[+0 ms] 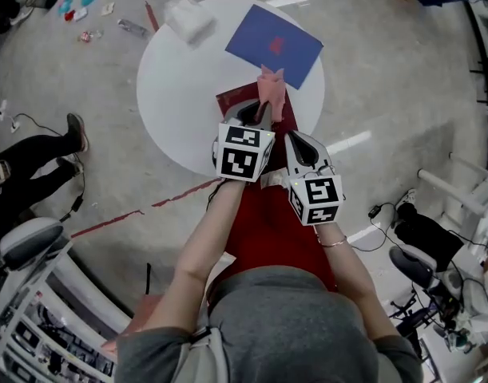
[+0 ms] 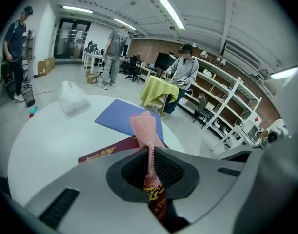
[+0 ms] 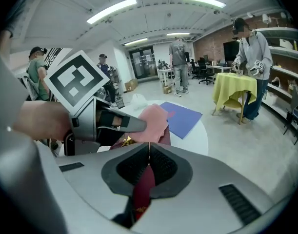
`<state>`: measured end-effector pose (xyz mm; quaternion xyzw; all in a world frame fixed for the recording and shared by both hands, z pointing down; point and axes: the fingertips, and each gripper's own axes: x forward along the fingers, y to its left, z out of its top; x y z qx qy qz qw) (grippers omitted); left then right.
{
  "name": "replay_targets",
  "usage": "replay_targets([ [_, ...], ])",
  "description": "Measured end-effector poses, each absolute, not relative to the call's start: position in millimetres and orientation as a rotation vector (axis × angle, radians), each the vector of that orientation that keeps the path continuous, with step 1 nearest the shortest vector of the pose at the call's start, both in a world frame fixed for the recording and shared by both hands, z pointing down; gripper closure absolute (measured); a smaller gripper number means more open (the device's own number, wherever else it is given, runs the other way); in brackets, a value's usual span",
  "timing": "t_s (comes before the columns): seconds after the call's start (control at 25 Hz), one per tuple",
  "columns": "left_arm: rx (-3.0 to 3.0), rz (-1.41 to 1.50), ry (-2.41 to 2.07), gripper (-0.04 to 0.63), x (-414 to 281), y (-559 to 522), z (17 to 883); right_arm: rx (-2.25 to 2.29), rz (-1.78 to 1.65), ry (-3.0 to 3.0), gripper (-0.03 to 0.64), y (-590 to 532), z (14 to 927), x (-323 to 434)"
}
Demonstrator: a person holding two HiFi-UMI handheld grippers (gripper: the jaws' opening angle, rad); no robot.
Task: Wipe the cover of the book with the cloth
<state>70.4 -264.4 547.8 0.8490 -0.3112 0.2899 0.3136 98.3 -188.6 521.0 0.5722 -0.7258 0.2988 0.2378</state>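
The left gripper (image 1: 258,116) is clenched on a pink cloth (image 1: 271,92), pinching it low so that a loose fold stands up past the jaw tips. That leaves, I judge, a free pad of fabric to drag over a cover. The right gripper (image 1: 299,144) is clamped on the near edge of a dark red book (image 1: 236,96) with gold print. This book lies at the 6 o'clock edge of the round white table (image 1: 180,94), most likely pinned so it will not slide under the rubbing. In the right gripper view the thin red cover (image 3: 143,189) runs straight into the closed jaws, with the cloth (image 3: 153,121) just above it at 12 o'clock. The cloth hangs over the book's far end, and whether it touches the cover I cannot tell. A blue folder (image 1: 273,45) lies flat at 1 o'clock and a crumpled white bag (image 1: 188,18) at 11 o'clock, both well apart from the grippers. No box, tray or bin stands on the table, and everything lies loose on its top.
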Motion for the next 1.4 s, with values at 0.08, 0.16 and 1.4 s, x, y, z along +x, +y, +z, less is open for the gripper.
replay_targets([
  [0.08,2.219,0.775,-0.850,0.563,59.3,-262.7,550.9,1.539,0.814,-2.000,0.588,-188.8,522.4,94.8],
  [0.16,2.198,0.780,-0.875,0.563,47.5,-261.4,554.1,1.514,0.809,-2.009,0.588,-190.0,523.7,89.9],
  [1.4,2.020,0.798,-1.262,0.563,-94.2,-205.3,533.3,1.476,0.713,-2.106,0.588,-159.1,508.2,71.8],
])
